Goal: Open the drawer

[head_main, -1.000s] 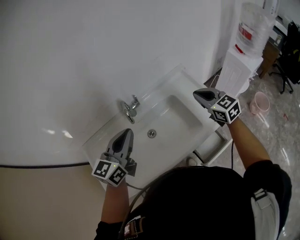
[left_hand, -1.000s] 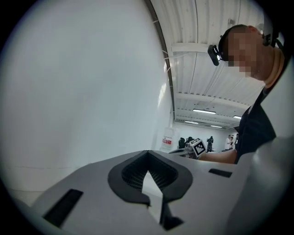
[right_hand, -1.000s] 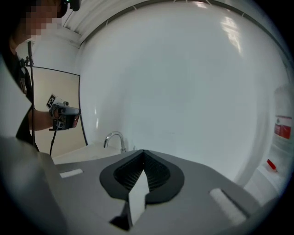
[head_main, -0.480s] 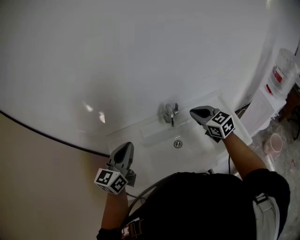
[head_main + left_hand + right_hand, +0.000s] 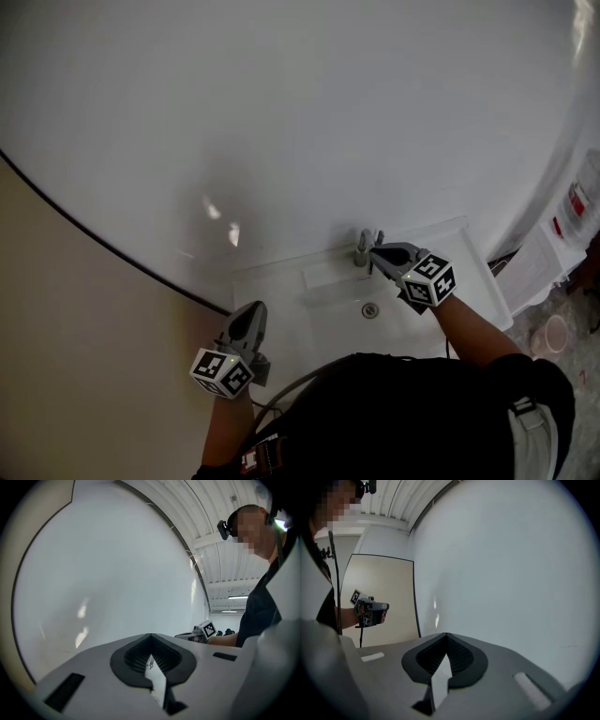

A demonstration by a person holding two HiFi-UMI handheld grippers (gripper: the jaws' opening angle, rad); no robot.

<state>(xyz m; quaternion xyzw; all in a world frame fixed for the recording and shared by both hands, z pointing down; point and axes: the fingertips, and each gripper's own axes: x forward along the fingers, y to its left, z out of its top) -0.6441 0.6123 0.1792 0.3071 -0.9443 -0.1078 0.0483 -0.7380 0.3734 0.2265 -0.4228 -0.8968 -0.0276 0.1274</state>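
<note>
Left tool [image 5: 247, 311] and right tool [image 5: 377, 251] had shifted left across the sink [image 5: 274, 281], both closed on nothing; drawer was out of view, so opening apparently hadn't started.

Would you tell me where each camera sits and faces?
Head view: on the head, steeply down at the sink; left gripper, right gripper, forearms.
Left gripper view: on it, along shut jaws toward the white wall; torso at right.
Right gripper view: likewise, shut jaws; person at left.
Shared: each gripper view shows the other gripper.
</note>
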